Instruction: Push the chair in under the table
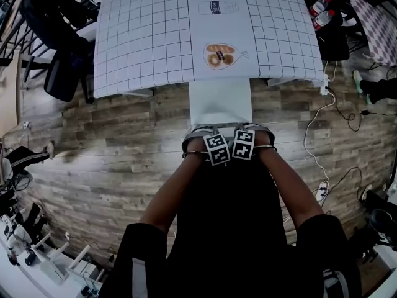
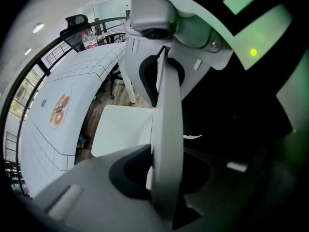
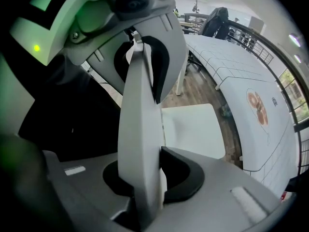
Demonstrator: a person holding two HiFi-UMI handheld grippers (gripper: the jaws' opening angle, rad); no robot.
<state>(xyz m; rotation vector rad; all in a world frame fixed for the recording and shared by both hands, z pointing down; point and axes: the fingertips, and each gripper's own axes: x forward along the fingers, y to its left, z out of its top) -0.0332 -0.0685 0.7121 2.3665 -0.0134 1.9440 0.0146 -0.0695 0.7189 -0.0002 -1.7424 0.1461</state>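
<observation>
The white chair stands pushed partway under the table, which wears a white gridded cloth; its seat sticks out from the table's near edge. Just in front of my body, both grippers hold the top edge of the chair's backrest side by side and point down. My left gripper is shut on the backrest, which runs as a white slab between its jaws. To its right, my right gripper is shut on the same backrest. The seat lies beyond the jaws.
A black office chair stands at the table's left end. White and black cables and a power strip lie on the wooden floor at right. Bottles and a person's shoe are at upper right. White racks stand at lower left.
</observation>
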